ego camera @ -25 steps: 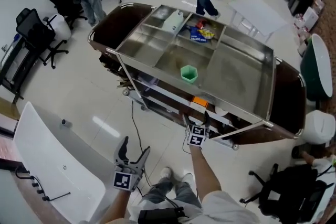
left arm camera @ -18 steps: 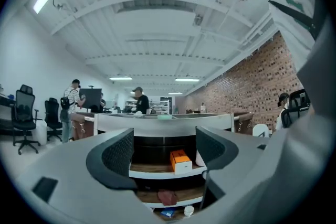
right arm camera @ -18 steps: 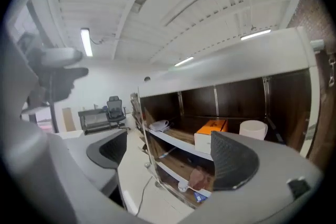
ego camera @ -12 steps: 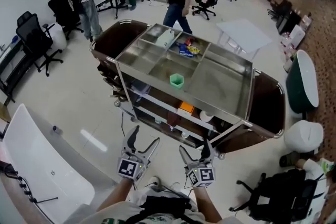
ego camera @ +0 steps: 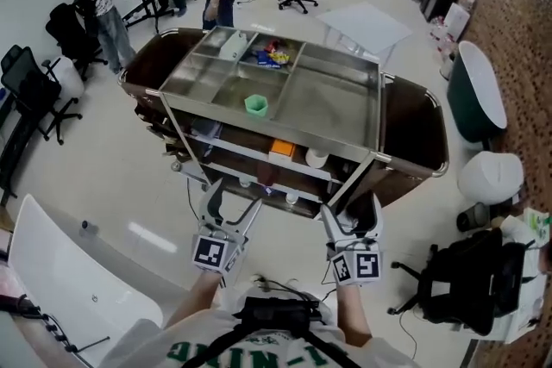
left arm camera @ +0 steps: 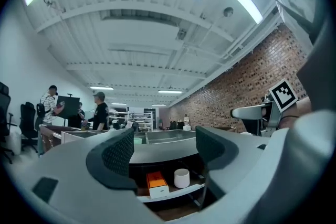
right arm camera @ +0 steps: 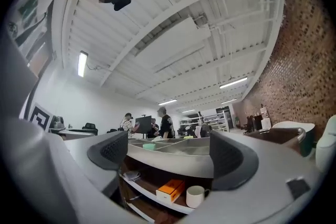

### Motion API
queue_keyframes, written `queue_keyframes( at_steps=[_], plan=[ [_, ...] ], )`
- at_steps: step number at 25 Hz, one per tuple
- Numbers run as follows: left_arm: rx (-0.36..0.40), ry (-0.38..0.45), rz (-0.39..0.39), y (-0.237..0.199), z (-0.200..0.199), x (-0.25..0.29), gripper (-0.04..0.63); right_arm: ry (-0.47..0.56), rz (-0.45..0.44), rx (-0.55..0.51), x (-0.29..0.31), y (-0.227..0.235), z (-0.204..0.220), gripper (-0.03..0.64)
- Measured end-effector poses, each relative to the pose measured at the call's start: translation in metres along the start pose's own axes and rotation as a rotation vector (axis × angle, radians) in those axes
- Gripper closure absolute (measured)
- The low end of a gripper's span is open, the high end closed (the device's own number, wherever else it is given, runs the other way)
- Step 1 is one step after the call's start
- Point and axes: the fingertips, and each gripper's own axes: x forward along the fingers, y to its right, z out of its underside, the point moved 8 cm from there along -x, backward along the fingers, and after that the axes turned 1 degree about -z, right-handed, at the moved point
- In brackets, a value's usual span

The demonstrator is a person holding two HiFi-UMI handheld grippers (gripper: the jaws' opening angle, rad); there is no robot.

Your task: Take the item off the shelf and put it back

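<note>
though a green cup (ego camera: 255, 105) (perhaps empty) occupies the tray (ego camera: 335, 112), left hand-held gripper (ego camera: 231, 204) gapes; right one (ego camera: 352, 215) closes empty.

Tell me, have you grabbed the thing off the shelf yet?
Nothing looks done yet: the orange box and white cup sit on the cart shelf. In hand: nothing. The left gripper is open and empty; the right gripper has its jaws closing with nothing between them. Left: reach in, take one, put it back.
</note>
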Motion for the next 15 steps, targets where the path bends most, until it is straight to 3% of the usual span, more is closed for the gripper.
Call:
queue_keyframes(
  at_steps=[8, 12, 15],
  plan=[
    [-0.007, -0.017, 0.011, 0.009, 0.003, -0.009, 0.245, -0.015, 0.017, -0.021, -0.013, 0.002, -0.002, 0.11],
    [0.078, -0.002, -0.003, -0.003, 0.016, -0.022, 0.245, -0.018, 0.007, -0.025, -0.011, -0.005, -0.001, 0.11],
    [0.1, -0.002, -0.011, -0.008, 0.02, -0.029, 0.245, -0.023, -0.001, -0.021, -0.011, -0.012, -0.001, 0.11]
  ],
)
